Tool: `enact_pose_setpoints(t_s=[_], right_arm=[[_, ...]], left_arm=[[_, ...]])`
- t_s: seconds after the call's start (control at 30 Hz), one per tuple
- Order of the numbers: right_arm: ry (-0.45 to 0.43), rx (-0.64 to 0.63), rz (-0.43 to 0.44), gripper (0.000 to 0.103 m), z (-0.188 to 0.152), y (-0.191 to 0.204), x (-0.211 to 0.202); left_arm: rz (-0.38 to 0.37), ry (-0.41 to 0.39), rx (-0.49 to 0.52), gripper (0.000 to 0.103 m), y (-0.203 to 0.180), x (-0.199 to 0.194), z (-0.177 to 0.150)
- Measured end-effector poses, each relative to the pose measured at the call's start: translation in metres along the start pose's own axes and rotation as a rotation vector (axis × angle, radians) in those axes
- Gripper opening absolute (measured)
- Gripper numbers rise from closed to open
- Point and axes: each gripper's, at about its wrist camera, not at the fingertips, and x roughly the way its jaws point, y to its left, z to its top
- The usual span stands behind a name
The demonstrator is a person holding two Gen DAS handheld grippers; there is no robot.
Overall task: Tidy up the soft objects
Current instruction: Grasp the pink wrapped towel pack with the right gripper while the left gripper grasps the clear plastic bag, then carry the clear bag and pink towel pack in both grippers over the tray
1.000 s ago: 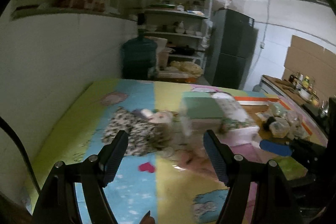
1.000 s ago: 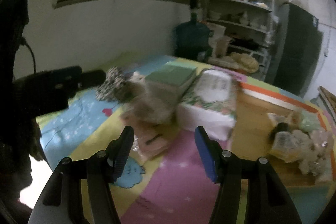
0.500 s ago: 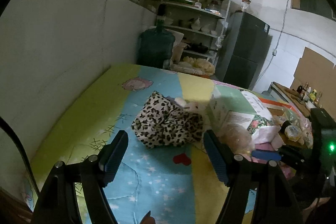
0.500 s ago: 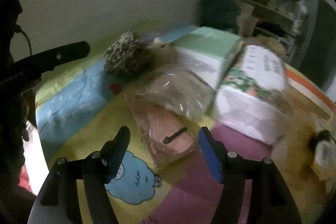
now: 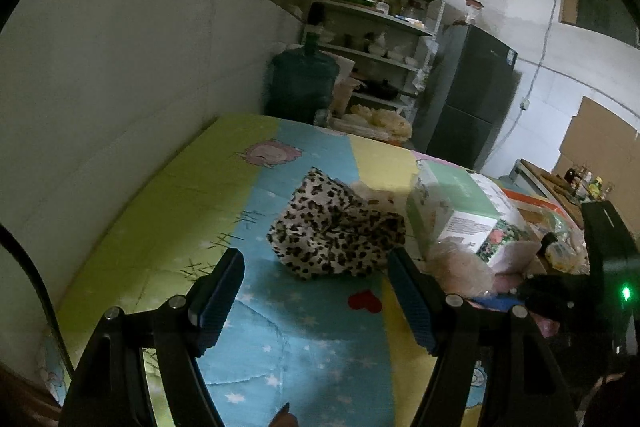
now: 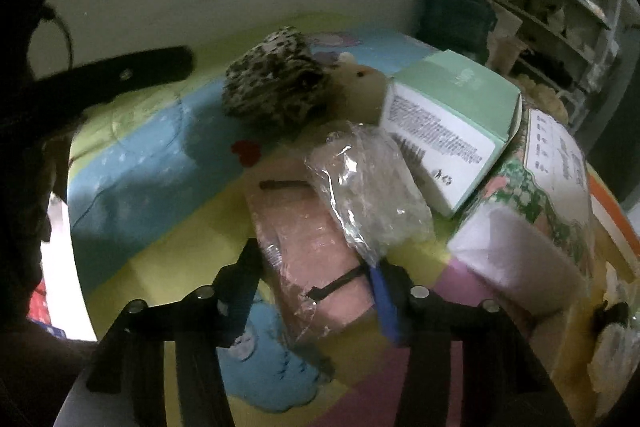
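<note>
Since a second ago both grippers have dropped closer to the mat. I bring my right gripper (image 6: 316, 287) closing around the pink wrapped bundle (image 6: 308, 247), which sits between its jaws on the play mat (image 6: 160, 255); I want a square bite, clear of the clear bag (image 6: 372, 187) overlapping it. Left gripper (image 5: 316, 301) hovers spread before the leopard cloth (image 5: 336, 239).

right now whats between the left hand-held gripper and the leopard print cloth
Nothing: only bare blue star-print mat lies between the open left hand-held gripper and the leopard print cloth, as the left wrist view shows.
</note>
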Motion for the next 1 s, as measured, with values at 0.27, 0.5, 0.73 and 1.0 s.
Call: enact_pose_setpoints(t_s=[0.27, 0.5, 0.73, 1.0], right_arm=[[-0.015, 0.038, 0.095, 0.048, -0.04, 0.021, -0.032], [-0.066, 0.204, 0.031, 0.048, -0.09, 0.002, -0.075], [-0.145, 0.34, -0.028, 0.048, -0.117, -0.028, -0.106], [-0.196, 0.393, -0.028, 0.048, -0.128, -0.044, -0.117]], left_arm=[[-0.182, 0.048, 0.063, 0.074, -0.028, 0.004, -0.005], [-0.25, 0.12, 0.138, 0.074, -0.075, 0.03, -0.015], [-0.213, 0.203, 0.158, 0.074, -0.097, 0.065, -0.024], [-0.135, 0.21, 0.168, 0.057, -0.104, 0.075, -0.026]])
